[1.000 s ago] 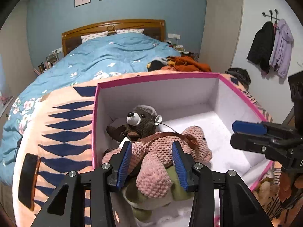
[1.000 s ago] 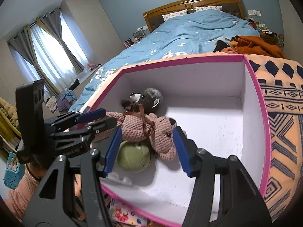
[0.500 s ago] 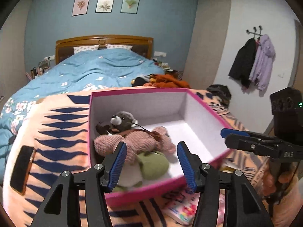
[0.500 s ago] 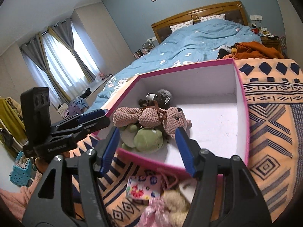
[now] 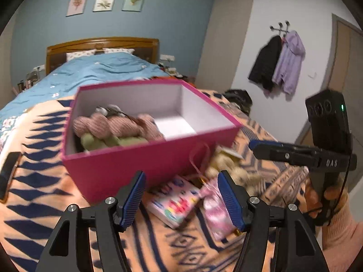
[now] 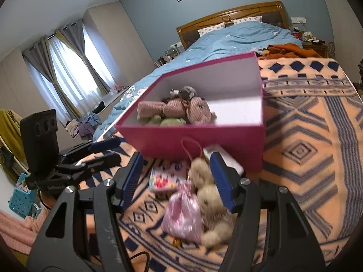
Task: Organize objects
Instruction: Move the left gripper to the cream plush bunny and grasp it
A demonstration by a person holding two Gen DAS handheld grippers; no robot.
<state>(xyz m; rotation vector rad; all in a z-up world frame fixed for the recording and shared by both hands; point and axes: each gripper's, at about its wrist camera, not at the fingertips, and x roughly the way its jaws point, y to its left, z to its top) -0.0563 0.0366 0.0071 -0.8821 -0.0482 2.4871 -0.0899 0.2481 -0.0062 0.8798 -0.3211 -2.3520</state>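
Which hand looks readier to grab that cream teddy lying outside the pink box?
Probably the right hand-held gripper: it is open, with the cream teddy between its fingers. The left hand-held gripper frames the colourful packet instead.

Open pink box (image 6: 204,142) holding plush toys (image 6: 179,110), beige plush (image 6: 211,206), pink pouch (image 6: 182,213), small card (image 6: 166,178) lying before it

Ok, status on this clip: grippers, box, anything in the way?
Left gripper open, empty. Right gripper open, empty. Pink box holds soft toys; tan bear, pink pouch and small book outside it, in front. Nothing blocking them.
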